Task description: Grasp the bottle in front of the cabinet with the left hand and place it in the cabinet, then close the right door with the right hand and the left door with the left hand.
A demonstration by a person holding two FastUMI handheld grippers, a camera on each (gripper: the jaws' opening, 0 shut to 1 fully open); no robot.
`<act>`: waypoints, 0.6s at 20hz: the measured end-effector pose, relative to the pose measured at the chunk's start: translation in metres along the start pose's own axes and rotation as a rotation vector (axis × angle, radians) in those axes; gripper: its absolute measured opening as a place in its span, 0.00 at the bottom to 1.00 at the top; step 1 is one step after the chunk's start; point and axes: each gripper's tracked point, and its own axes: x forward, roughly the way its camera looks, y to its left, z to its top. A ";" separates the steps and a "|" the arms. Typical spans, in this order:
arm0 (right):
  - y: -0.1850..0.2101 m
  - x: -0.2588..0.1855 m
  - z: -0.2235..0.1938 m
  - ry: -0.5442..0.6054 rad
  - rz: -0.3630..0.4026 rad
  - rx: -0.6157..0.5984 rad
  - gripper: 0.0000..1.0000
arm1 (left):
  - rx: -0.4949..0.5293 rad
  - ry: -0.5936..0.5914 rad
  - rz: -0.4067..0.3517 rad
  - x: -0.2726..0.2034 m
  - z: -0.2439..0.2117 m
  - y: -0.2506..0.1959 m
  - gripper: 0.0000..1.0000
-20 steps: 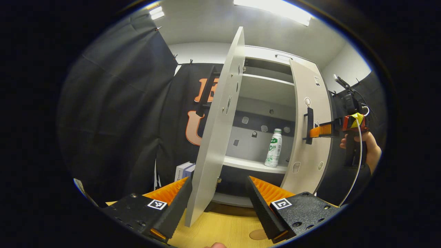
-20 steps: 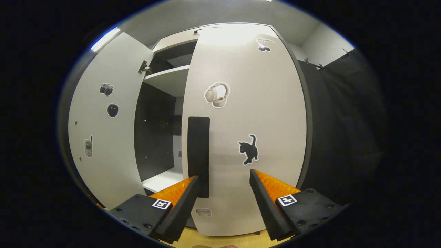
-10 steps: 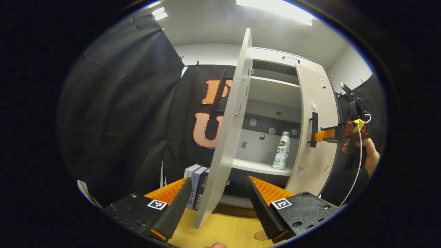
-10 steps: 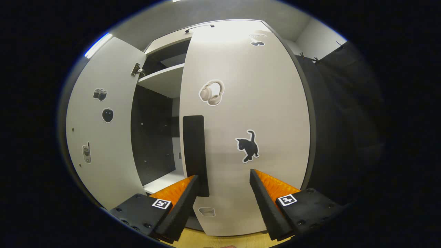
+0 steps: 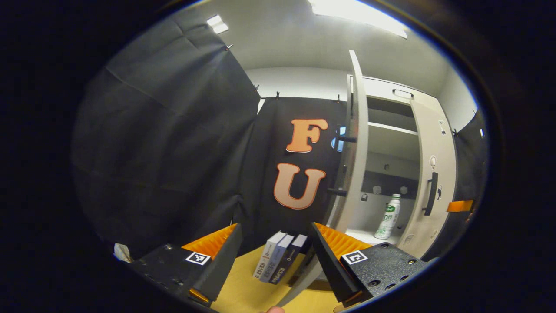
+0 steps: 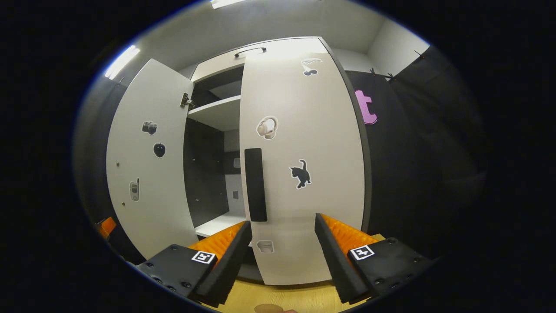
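Three books [image 5: 280,257] stand leaning together on the yellow wooden tabletop [image 5: 243,291], at about six o'clock in the left gripper view, their spines white, grey and dark. A crumpled bit of white paper [image 5: 122,252] lies at eight o'clock. Black cloth [image 5: 173,152] hangs across the nine o'clock side, clipped at its top edge. A ceiling light panel [image 5: 356,13] glows at one o'clock; in the right gripper view another ceiling light strip [image 6: 121,62] glows at ten o'clock.

Left gripper [image 5: 274,243], right gripper [image 6: 282,237]: agape, empty.
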 end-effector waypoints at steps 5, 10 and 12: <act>-0.012 -0.034 -0.016 0.016 -0.038 -0.048 0.97 | 0.011 -0.028 -0.004 0.039 0.024 0.003 0.95; -0.034 -0.059 -0.040 0.058 -0.082 -0.029 0.97 | 0.023 -0.043 -0.045 0.056 0.034 -0.013 0.95; -0.048 -0.065 -0.049 0.076 -0.118 -0.028 0.97 | 0.030 -0.052 -0.057 0.058 0.035 -0.018 0.94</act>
